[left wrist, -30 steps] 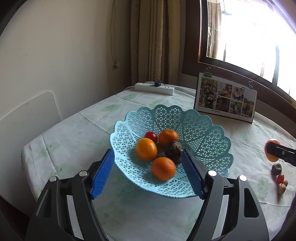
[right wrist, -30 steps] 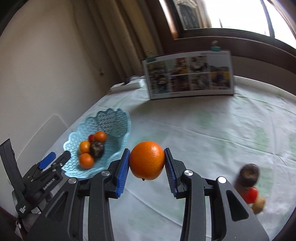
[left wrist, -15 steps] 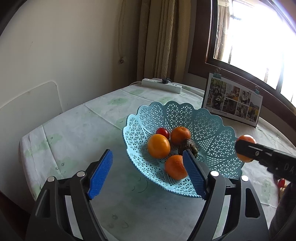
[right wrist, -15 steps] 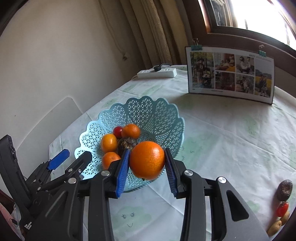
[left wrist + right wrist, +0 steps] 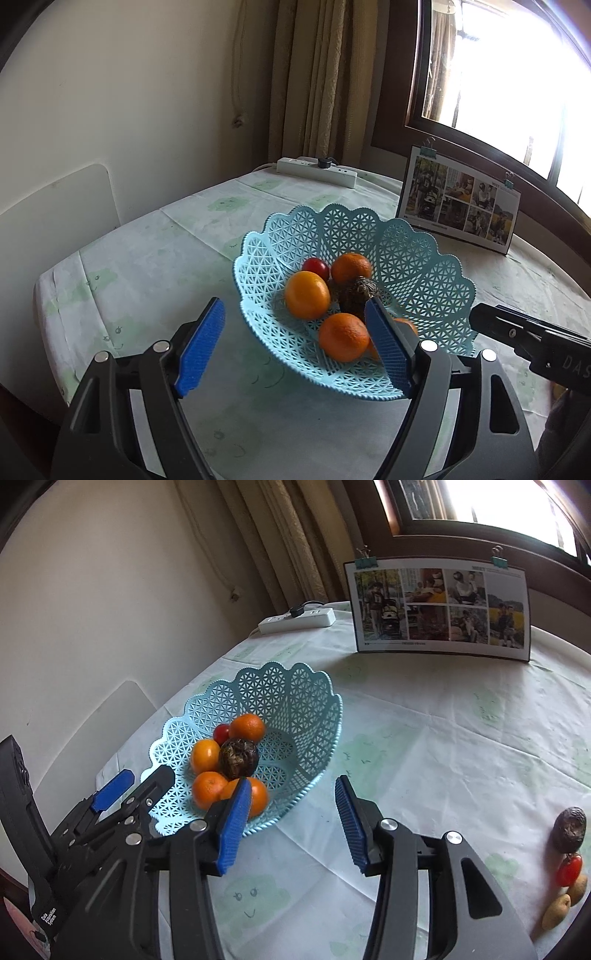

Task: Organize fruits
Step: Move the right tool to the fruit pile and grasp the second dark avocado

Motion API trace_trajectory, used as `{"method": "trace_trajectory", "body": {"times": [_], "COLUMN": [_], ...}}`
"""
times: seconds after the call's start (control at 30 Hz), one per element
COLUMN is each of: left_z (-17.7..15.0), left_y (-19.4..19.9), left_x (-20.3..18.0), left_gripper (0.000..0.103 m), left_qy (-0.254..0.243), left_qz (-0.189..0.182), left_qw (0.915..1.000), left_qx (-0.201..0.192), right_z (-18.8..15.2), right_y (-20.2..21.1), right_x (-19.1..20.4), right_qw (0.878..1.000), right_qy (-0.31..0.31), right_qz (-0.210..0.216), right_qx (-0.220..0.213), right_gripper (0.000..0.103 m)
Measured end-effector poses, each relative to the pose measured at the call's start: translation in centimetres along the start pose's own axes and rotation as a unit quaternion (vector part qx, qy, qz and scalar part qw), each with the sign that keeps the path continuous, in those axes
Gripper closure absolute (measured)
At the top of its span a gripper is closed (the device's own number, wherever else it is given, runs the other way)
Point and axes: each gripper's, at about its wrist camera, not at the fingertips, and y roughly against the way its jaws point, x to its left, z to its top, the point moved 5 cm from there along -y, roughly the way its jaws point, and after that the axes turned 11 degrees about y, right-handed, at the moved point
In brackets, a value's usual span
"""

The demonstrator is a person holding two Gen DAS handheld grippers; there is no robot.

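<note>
Right gripper (image 5: 291, 821) released orange (image 5: 255, 797)

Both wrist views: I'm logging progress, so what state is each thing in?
Right gripper: open, empty.
Left gripper: open, empty.
Basket: upright, holding six fruits.
Oranges: four, in basket.
Dark fruit: loose on table.
Red tomato: loose on table.
Power strip: one plug in.
</note>
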Motion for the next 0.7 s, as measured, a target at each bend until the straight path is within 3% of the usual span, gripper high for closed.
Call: {"method": "trace_trajectory", "body": {"times": [0.17,0.7], "left_z": [0.0,-0.7], "left_y": [0.4,1.7], "left_x": [-1.2,-6.0], "left_gripper": [0.017,0.017], "left_qy": [-0.010,-0.051], "left_qz": [-0.006,-0.029], "left_qw": [0.9999,0.9983], "left_qx": [-0.002,-0.004], "right_z": [-0.6,-4.1], "right_y": [1.1,5.6], "right_x": [-1.2,-8.9], "right_qw": [1.000,0.995], "right_qy": [-0.008,-0.075], "right_qz": [-0.013,-0.068], "right_qx": [-0.005,-0.015], "right_gripper": [0.055,0.055]}}
